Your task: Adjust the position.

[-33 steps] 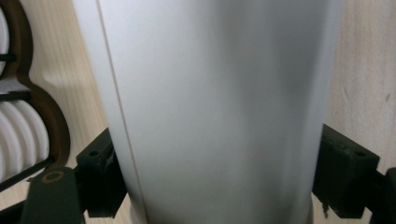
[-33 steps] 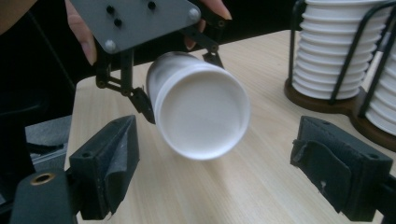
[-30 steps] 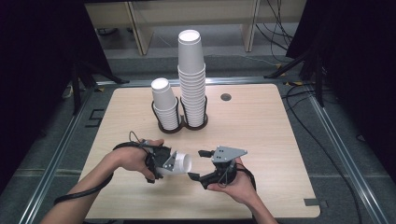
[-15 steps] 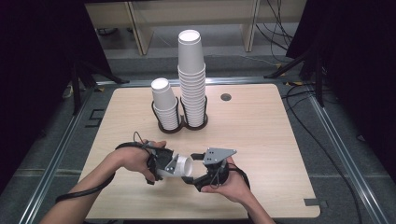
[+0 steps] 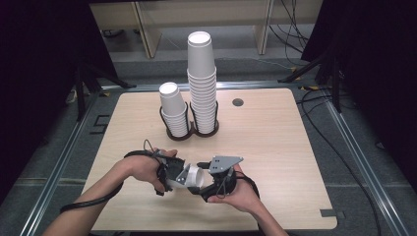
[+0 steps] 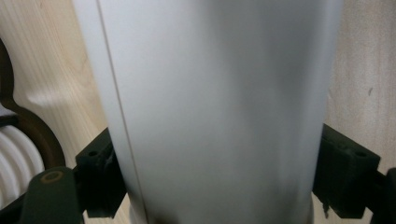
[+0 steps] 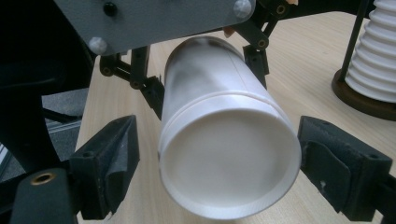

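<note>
A white paper cup [image 5: 191,176] lies on its side just above the table's near edge. My left gripper [image 5: 177,174] is shut on it, and in the left gripper view its black pads [image 6: 100,172] press both sides of the cup [image 6: 210,112]. My right gripper [image 5: 204,184] faces the cup from the right. In the right gripper view the cup's round end [image 7: 229,154] sits between my right gripper's [image 7: 226,161] open jaws, with a gap at each pad [image 7: 116,158]. The left gripper [image 7: 205,70] grips the cup farther back.
A tall stack of white cups [image 5: 201,83] and a short stack [image 5: 173,110] stand in a dark double ring holder [image 5: 189,132] at the middle back of the wooden table [image 5: 275,137]. A small round hole [image 5: 238,102] lies to their right.
My right gripper has shifted a little left, so its jaws now flank the cup's end. The left gripper and the cup have stayed where they were.
</note>
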Demonstrator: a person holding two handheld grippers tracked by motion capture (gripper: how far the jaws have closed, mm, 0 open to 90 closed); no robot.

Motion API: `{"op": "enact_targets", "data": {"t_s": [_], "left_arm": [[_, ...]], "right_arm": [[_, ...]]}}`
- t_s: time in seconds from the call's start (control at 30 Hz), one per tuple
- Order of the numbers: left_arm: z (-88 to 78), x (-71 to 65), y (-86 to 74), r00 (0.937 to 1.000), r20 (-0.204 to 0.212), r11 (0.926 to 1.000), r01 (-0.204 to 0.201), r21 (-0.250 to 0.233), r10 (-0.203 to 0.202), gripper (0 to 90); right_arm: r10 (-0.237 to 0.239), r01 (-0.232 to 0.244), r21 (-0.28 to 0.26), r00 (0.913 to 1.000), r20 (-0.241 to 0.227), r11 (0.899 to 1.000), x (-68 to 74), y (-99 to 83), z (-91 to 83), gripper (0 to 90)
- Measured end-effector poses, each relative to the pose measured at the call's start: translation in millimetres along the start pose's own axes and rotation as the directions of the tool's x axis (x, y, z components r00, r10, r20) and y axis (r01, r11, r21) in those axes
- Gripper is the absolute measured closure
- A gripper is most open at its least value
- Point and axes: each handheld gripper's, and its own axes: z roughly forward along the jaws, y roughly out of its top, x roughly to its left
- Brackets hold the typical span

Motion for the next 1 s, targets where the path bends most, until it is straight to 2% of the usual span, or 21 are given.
{"op": "enact_targets", "data": {"t_s": [0.03, 0.07, 0.1, 0.17, 0.2, 0.3, 0.37, 0.67, 0.73, 1.0], "left_arm": [[-0.1, -0.2, 0.4, 1.0000, -0.002, 1.0000, -0.003, -0.001, 0.003, 17.5], [0.0, -0.3, 0.7, 1.0000, -0.003, 1.0000, -0.004, -0.001, 0.004, 17.6], [0.1, -0.3, 0.9, 1.0000, -0.002, 1.0000, -0.004, -0.001, 0.004, 17.6], [0.2, -0.3, 1.2, 1.0000, -0.003, 1.0000, -0.008, 0.001, 0.008, 17.5], [0.2, -0.2, 1.3, 1.0000, -0.003, 1.0000, -0.009, 0.002, 0.009, 17.5], [0.4, -0.4, 1.8, 0.9999, 0.003, 0.9999, -0.013, 0.005, 0.013, 17.5], [0.6, -0.9, 2.1, 0.9999, 0.002, 0.9999, -0.016, 0.004, 0.016, 17.5], [-1.2, -0.7, 4.5, 0.9995, 0.005, 0.9995, -0.030, 0.003, 0.030, 17.4], [-1.9, -0.6, 5.0, 0.9995, 0.004, 0.9995, -0.032, 0.000, 0.032, 17.4], [-4.2, 0.2, 7.2, 0.9993, 0.003, 0.9993, -0.038, -0.001, 0.038, 17.3]], "right_arm": [[0.023, -0.022, 0.008, 0.9997, -0.004, 1.000, 1.1, 0.1, 0.1, 15.1], [-0.005, 0.005, 0.000, 1.0000, -0.001, 1.000, -0.5, 0.2, 1.6, 15.2], [-0.008, 0.008, 0.000, 1.0000, 0.001, 1.000, -0.7, 0.1, 2.1, 15.3], [-0.009, 0.009, 0.006, 1.0000, -0.002, 1.000, -0.6, 0.3, 2.9, 15.3], [0.007, -0.007, 0.011, 0.9999, -0.011, 1.000, 0.4, 0.3, 3.3, 15.4], [-0.015, 0.015, 0.009, 0.9998, -0.016, 1.000, -0.8, 0.1, 4.8, 15.7], [-0.002, 0.003, 0.019, 0.9997, -0.023, 1.000, -0.2, 0.3, 4.5, 16.0], [-0.024, 0.024, 0.022, 0.9995, -0.021, 0.999, -0.6, -0.6, 6.3, 17.9], [-0.009, 0.010, 0.029, 0.9994, -0.033, 1.000, 0.3, -1.0, 7.0, 18.0], [-0.033, 0.033, 0.021, 0.9992, -0.021, 0.999, -0.9, -0.3, 7.5, 20.1]]}}
